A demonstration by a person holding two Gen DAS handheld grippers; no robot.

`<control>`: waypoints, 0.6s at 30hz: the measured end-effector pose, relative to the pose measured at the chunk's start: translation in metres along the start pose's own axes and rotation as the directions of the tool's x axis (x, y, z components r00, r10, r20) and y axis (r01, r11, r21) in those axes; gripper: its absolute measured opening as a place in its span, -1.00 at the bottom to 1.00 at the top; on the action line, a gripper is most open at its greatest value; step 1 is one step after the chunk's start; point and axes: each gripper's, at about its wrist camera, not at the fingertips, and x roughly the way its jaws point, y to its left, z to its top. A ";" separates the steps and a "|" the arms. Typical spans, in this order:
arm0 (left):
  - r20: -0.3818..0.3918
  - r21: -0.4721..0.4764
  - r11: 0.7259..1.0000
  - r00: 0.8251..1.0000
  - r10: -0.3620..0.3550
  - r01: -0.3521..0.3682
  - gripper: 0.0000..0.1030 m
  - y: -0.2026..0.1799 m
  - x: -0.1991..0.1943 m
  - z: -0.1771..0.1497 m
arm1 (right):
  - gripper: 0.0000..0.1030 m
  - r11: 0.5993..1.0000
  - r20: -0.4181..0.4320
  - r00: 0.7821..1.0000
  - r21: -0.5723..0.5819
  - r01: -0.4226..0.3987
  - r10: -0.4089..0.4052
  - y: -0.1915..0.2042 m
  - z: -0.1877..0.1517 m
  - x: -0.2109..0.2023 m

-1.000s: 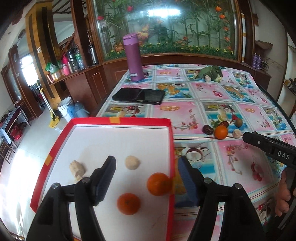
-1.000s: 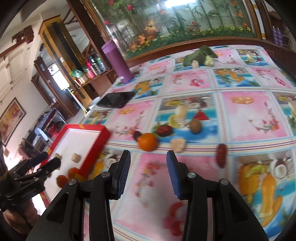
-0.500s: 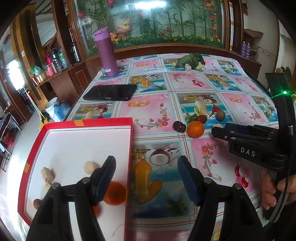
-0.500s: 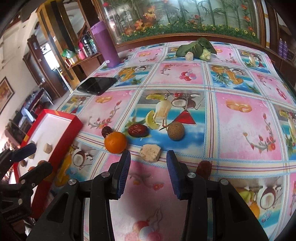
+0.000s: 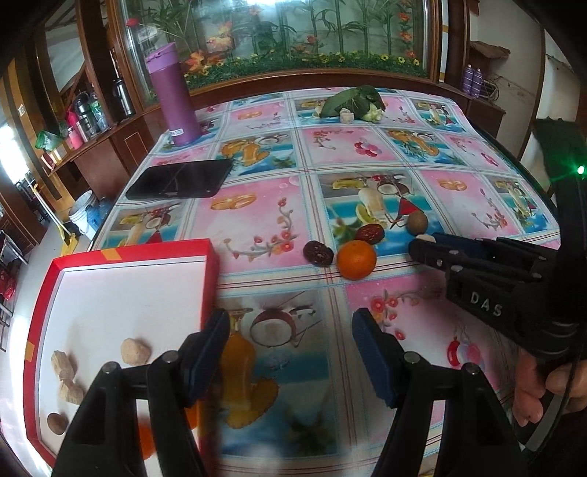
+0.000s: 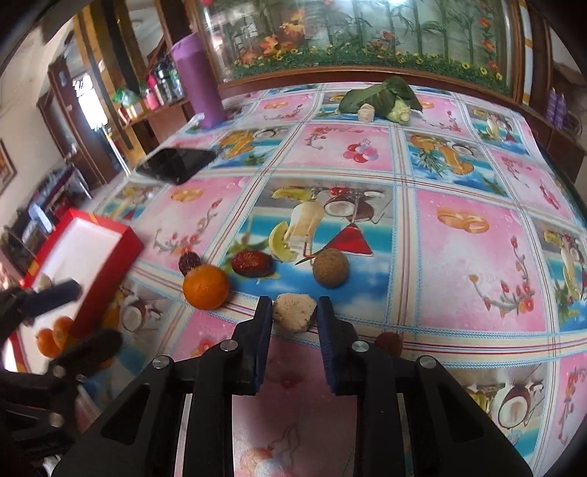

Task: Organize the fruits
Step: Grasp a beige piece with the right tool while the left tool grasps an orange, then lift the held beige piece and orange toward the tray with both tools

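Right wrist view: the right gripper [image 6: 294, 317] has just been closing and now squeezes a pale lump [image 6: 294, 312] on the desk [image 6: 473, 279]. An orange [image 6: 205, 287] sits at its 10 o'clock. The left gripper [image 5: 290, 352] is released, beside the red box [image 5: 128, 253].

White letters "DAS" on the black right claw [image 5: 422, 244] body

Behind the table [image 5: 330, 154] stands a glass-fronted display case [image 5: 293, 33]; dark wooden shelves [image 5: 91, 121] line its left.
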 end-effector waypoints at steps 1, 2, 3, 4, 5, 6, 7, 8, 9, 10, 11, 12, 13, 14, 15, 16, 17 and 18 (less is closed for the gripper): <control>-0.005 0.007 1.000 1.000 -0.007 0.007 0.40 -0.004 0.003 0.003 | -0.54 0.999 0.025 1.000 0.030 -0.020 0.019 -0.006 0.003 -0.007; -0.011 0.011 1.000 1.000 -0.012 0.012 0.39 -0.007 0.006 0.005 | -0.54 0.998 0.048 0.998 0.051 -0.031 0.028 -0.010 0.005 -0.013; -0.016 0.011 1.000 1.000 -0.018 0.019 0.40 -0.011 0.010 0.008 | -0.54 0.996 0.079 0.996 0.076 -0.040 0.034 -0.016 0.007 -0.021; -0.020 0.010 1.000 0.999 -0.029 0.029 0.40 -0.014 0.014 0.010 | -0.54 0.993 0.107 0.993 0.104 -0.053 0.042 -0.023 0.009 -0.028; -0.026 0.009 0.999 0.999 -0.036 0.036 0.40 -0.017 0.017 0.013 | -0.54 0.990 0.126 0.991 0.127 -0.066 0.050 -0.027 0.010 -0.033; -0.034 0.007 0.999 0.999 -0.038 0.038 0.40 -0.020 0.022 0.015 | -0.54 0.985 0.148 0.987 0.154 -0.079 0.056 -0.034 0.011 -0.038; -0.039 0.005 0.999 0.998 -0.041 0.041 0.40 -0.022 0.025 0.017 | -0.54 0.981 0.163 0.985 0.176 -0.086 0.058 -0.038 0.012 -0.042; -0.042 0.003 0.999 0.998 -0.049 0.049 0.40 -0.025 0.029 0.019 | -0.54 0.977 0.175 0.983 0.194 -0.091 0.057 -0.043 0.012 -0.045; -0.046 0.001 0.999 0.998 -0.053 0.053 0.40 -0.027 0.033 0.021 | -0.54 0.975 0.179 0.982 0.203 -0.095 0.059 -0.045 0.013 -0.046; -0.048 -0.001 0.999 0.998 -0.049 0.049 0.37 -0.029 0.037 0.022 | -0.54 0.973 0.181 0.982 0.210 -0.098 0.060 -0.046 0.013 -0.047; -0.047 0.000 0.999 0.998 -0.044 0.044 0.33 -0.030 0.040 0.024 | -0.54 0.972 0.182 0.981 0.215 -0.099 0.060 -0.046 0.013 -0.047; -0.046 0.001 0.999 0.998 -0.043 0.043 0.25 -0.032 0.043 0.026 | -0.54 0.972 0.179 0.982 0.214 -0.101 0.062 -0.045 0.014 -0.046; -0.045 0.000 0.999 0.998 -0.046 0.046 0.20 -0.033 0.046 0.027 | -0.54 0.972 0.174 0.982 0.212 -0.104 0.067 -0.045 0.014 -0.045; -0.047 -0.003 0.999 0.998 -0.048 0.048 0.18 -0.033 0.048 0.029 | -0.54 0.972 0.170 0.983 0.211 -0.107 0.071 -0.045 0.014 -0.044; -0.047 -0.007 0.999 0.998 -0.051 0.050 0.15 -0.034 0.050 0.029 | -0.54 0.972 0.167 0.983 0.209 -0.106 0.071 -0.044 0.014 -0.043; -0.047 -0.008 0.999 0.997 -0.053 0.053 0.11 -0.034 0.052 0.030 | -0.54 0.973 0.164 0.984 0.207 -0.104 0.070 -0.044 0.014 -0.043; -0.047 -0.007 0.998 0.997 -0.056 0.056 0.08 -0.034 0.054 0.031 | -0.54 0.973 0.162 0.984 0.206 -0.102 0.069 -0.044 0.013 -0.042; -0.048 -0.009 0.998 0.997 -0.063 0.062 0.02 -0.034 0.056 0.031 | -0.54 0.973 0.160 0.985 0.208 -0.101 0.068 -0.044 0.013 -0.042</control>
